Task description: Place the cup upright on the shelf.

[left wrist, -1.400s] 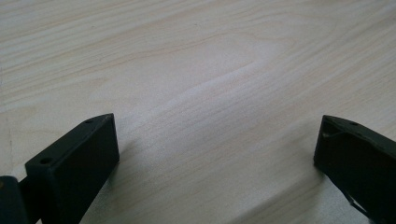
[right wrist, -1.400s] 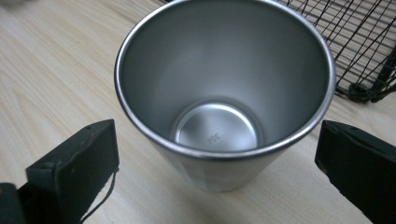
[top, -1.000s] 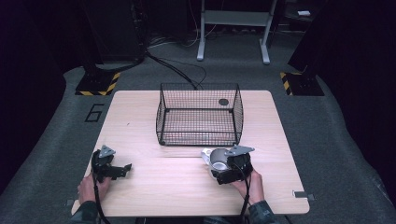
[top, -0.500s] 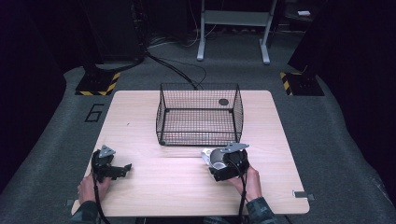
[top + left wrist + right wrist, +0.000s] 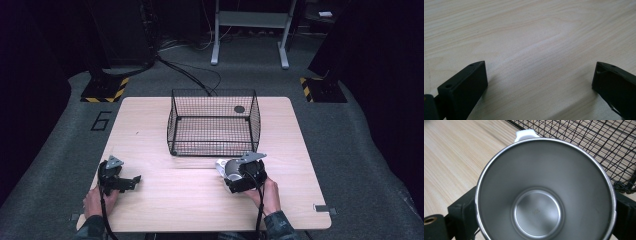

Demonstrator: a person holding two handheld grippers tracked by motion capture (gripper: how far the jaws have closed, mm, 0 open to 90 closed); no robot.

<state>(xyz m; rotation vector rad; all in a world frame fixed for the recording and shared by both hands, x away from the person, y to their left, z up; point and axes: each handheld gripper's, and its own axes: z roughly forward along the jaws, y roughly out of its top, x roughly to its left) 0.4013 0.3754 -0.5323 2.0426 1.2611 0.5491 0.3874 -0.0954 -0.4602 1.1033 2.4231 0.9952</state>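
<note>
Right now the right tool (image 5: 239, 176) is clamped on a steel cup (image 5: 545, 192), held just in front of the wire basket (image 5: 214, 123). Picking up looks done; dropping it inside remains. Left tool (image 5: 131, 181) rests on the worktop (image 5: 165, 200), jaws apart.

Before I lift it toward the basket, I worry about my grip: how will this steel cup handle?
The cup looks stiff, thin-walled steel, so probably light. Its smooth round wall may slip or twist between the right gripper's fingers. Set on its side, it would likely roll until its white handle stops it.
</note>
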